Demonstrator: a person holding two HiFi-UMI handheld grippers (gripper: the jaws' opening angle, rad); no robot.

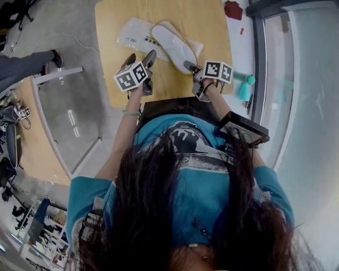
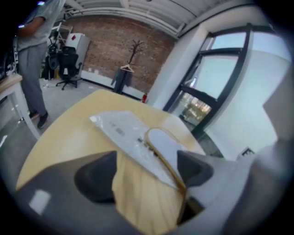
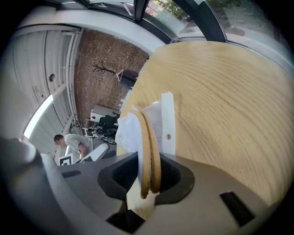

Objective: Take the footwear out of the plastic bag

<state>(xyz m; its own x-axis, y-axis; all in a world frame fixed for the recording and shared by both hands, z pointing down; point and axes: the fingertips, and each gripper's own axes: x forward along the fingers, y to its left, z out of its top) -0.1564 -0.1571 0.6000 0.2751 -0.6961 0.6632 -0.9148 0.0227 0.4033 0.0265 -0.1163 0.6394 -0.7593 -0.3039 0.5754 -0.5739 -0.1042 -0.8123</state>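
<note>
Slippers [image 1: 174, 46] lie on the table [image 1: 185, 16], overlapping the bag [image 1: 135, 36], with their near end pinched between the right gripper's [image 1: 192, 67] jaws. The left gripper [image 1: 140, 58] gapes wide and empty beside the bag.

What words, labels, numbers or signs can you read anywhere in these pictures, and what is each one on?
No text here can be read as words.
Plastic bag: a row of dark print, too small and blurred to read.
Marker cubes: black-and-white square patterns, no letters.
Shirt: a dark graphic, no letters can be made out.
Slippers: no print shows.
</note>
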